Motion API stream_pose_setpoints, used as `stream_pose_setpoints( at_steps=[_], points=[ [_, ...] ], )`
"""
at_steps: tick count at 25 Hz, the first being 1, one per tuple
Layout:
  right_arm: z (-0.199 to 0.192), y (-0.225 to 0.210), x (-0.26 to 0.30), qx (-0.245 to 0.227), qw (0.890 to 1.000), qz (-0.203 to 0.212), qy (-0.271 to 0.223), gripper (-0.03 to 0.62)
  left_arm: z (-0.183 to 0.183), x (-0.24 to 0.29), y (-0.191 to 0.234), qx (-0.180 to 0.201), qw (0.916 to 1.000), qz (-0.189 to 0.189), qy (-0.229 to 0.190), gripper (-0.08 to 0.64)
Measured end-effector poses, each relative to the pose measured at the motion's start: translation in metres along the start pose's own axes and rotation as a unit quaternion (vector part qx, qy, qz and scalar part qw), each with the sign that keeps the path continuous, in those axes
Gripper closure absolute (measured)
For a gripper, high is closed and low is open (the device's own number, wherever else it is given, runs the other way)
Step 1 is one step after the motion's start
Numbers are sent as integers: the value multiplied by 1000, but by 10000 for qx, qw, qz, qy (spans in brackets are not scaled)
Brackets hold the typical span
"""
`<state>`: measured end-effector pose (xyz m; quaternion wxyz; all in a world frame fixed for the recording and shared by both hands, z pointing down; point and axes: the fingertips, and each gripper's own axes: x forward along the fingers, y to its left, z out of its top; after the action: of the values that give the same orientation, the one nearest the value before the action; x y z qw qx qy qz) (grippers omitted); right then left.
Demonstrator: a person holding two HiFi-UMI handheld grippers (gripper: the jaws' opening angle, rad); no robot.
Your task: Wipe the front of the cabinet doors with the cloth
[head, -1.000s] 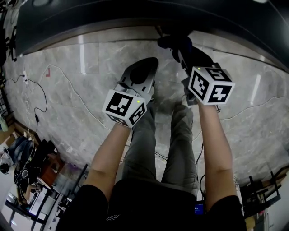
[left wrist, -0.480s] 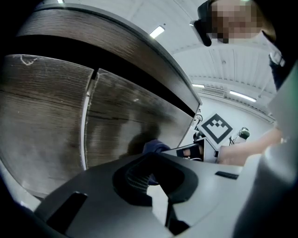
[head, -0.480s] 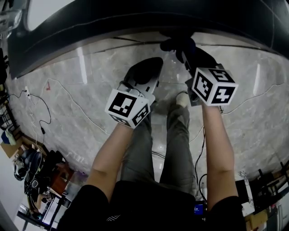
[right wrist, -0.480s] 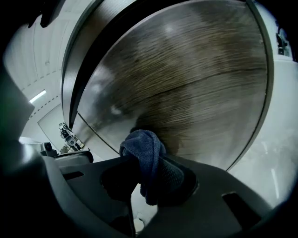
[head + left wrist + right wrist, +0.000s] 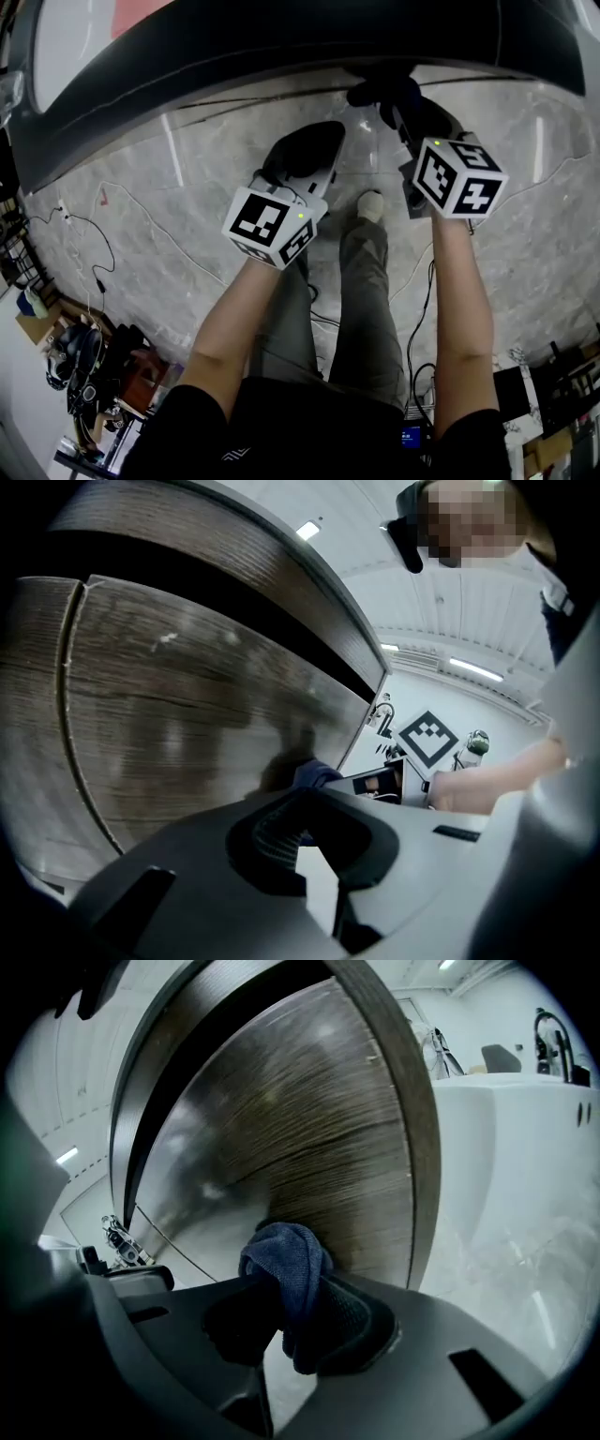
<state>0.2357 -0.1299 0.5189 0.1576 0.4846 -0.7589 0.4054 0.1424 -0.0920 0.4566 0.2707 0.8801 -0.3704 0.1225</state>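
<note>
Wiping under way, with the cloth pressed low on one cabinet door

The left gripper [image 5: 302, 148] hangs beside the work with its jaws brought together on nothing, tip towards the cabinet door [image 5: 309, 1119] but not touching it; the right gripper [image 5: 392, 101] is clamped on the bunched dark blue cloth [image 5: 286, 1265], which bulges past the jaws and presses on the wood-grain front near its bottom edge, just above the pale floor [image 5: 187, 206]; the door shows only sheen and reflections, no clear streaks or dirt, so I cannot tell how much has been covered; judging by the cloth's low position at one edge, one stroke is in hand and the neighbouring door, past the seam, probably remains.
</note>
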Motion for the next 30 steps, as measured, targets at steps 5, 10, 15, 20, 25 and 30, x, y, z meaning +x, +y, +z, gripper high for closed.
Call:
stream_pose_setpoints(
  at_steps=[5, 10, 15, 20, 25, 30],
  points=[
    [7, -33, -10, -14, 9998, -175, 11, 506, 0, 23, -12, 24, 9999, -125, 67, 561],
    [3, -50, -10, 85, 9996, -283, -45, 506, -9, 37, -18, 32, 9996, -244, 120, 561],
    [13, -64, -29, 207, 9990, -373, -139, 506, 0, 45, -40, 78, 9993, -357, 97, 561],
    [9, -56, -36, 163, 9992, -325, -178, 506, -1, 43, -36, 31, 9995, -302, 95, 561],
    [-9, -28, -32, 79, 9999, -122, -28, 506, -3, 29, -26, 13, 9997, -214, 79, 561],
    [-33, 9, -6, 12, 9998, 65, 177, 506, -14, 5, 6, -62, 10000, 15, 39, 561]
  ],
)
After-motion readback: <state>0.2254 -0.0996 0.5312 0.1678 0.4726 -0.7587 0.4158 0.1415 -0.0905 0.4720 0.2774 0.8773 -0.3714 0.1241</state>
